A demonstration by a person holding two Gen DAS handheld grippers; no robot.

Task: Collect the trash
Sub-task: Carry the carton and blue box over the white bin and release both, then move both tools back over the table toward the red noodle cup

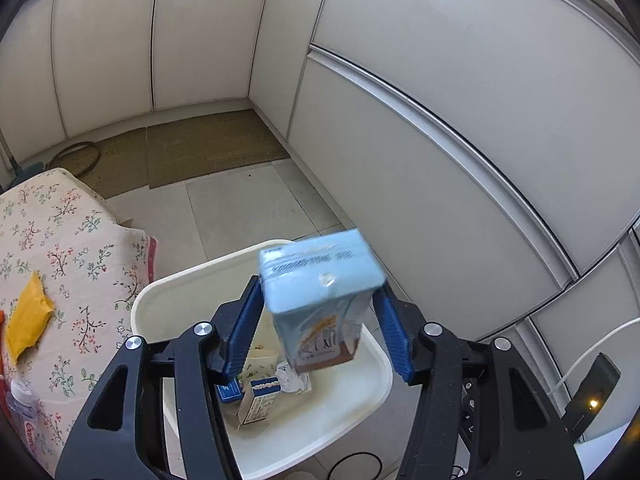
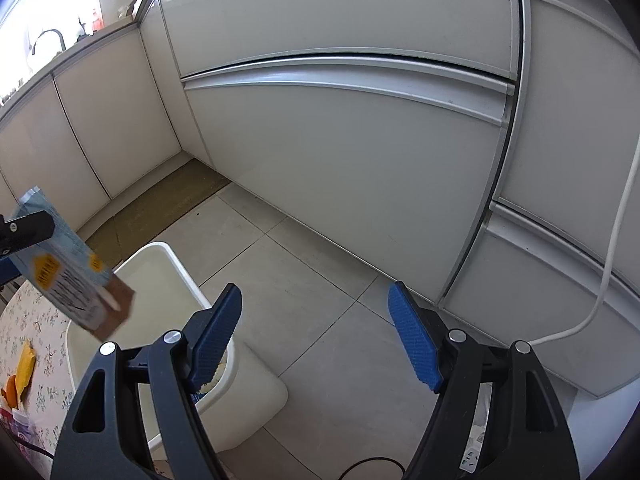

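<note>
A light blue drink carton (image 1: 320,296) hangs between my left gripper's (image 1: 320,312) spread blue fingers (image 1: 244,320), right above the white trash bin (image 1: 168,292). The jaws stand wider than the carton and the carton is motion-blurred and tilted. The bin holds small boxes and crumpled paper (image 1: 294,378). In the right wrist view the same carton (image 2: 68,276) shows at the left above the bin (image 2: 160,260). My right gripper (image 2: 316,332) is open and empty over the floor beside the bin.
A floral-cloth table (image 1: 60,264) at the left carries a yellow packet (image 1: 28,320) and a plastic bottle (image 1: 24,404). White cabinets (image 1: 440,160) line the walls. A brown mat (image 1: 208,148) lies on the tiled floor. A white cable (image 2: 616,240) hangs at the right.
</note>
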